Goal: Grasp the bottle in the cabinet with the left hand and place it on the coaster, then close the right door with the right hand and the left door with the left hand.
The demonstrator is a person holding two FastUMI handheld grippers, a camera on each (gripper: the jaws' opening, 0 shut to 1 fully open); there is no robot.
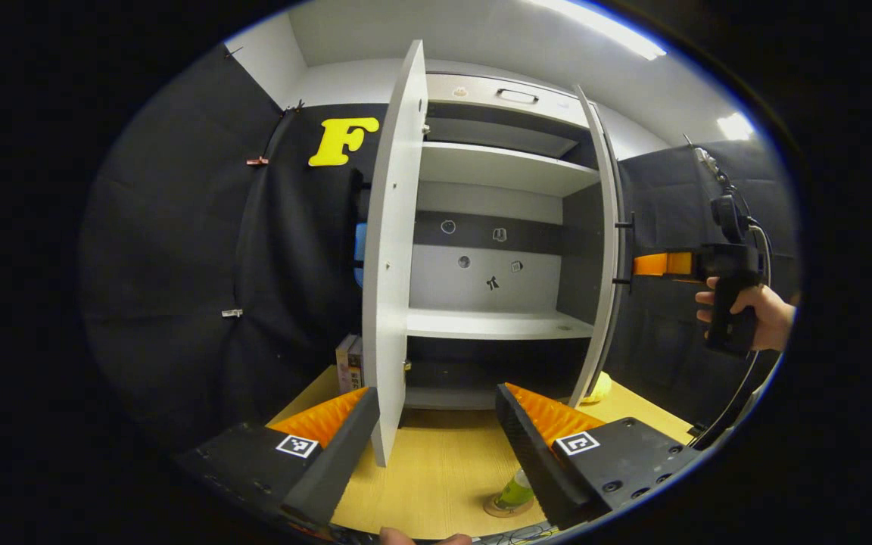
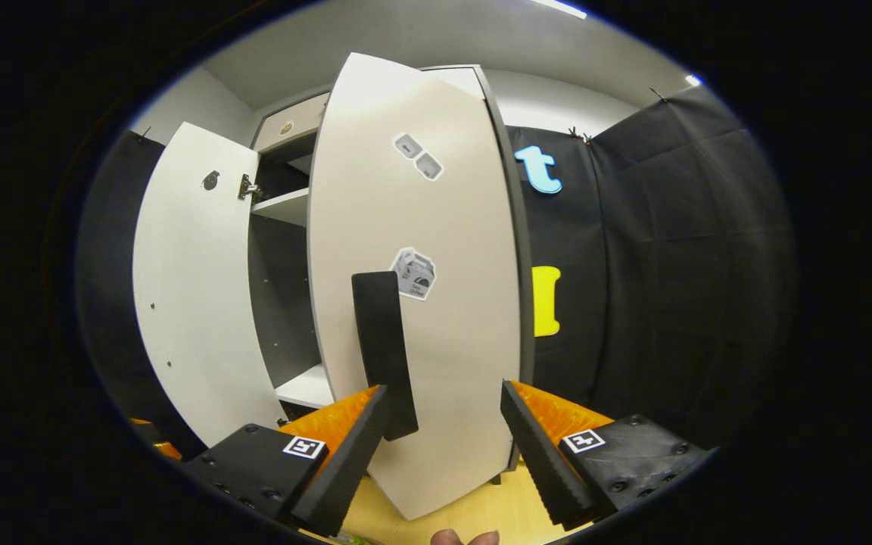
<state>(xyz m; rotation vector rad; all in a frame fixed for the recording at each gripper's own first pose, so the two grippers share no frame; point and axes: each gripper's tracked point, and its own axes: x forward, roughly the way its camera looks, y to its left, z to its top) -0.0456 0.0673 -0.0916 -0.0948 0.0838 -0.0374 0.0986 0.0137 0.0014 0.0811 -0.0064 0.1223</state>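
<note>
The white cabinet (image 1: pixel 496 204) stands on the wooden table with both doors swung out. A green bottle (image 1: pixel 515 490) stands upright on a round coaster (image 1: pixel 498 510) on the table, just left of my left gripper's right finger. My left gripper (image 1: pixel 436 446) is open and holds nothing; the left door's edge (image 1: pixel 394 250) rises just above its left finger. In the right gripper view the right door's outer face (image 2: pixel 436 318) is close ahead. Its black handle (image 2: pixel 383 341) hangs beside the left finger of my right gripper (image 2: pixel 443 435), which is open. The left door's inner face (image 2: pixel 194 303) shows farther left.
A hand (image 1: pixel 754 314) holds the right gripper (image 1: pixel 659 263) at the right door's outer side. Small boxes (image 1: pixel 349 362) stand left of the cabinet, and a yellow object (image 1: pixel 599 387) lies behind the right door. The wooden tabletop (image 1: pixel 443 469) stretches in front of the cabinet.
</note>
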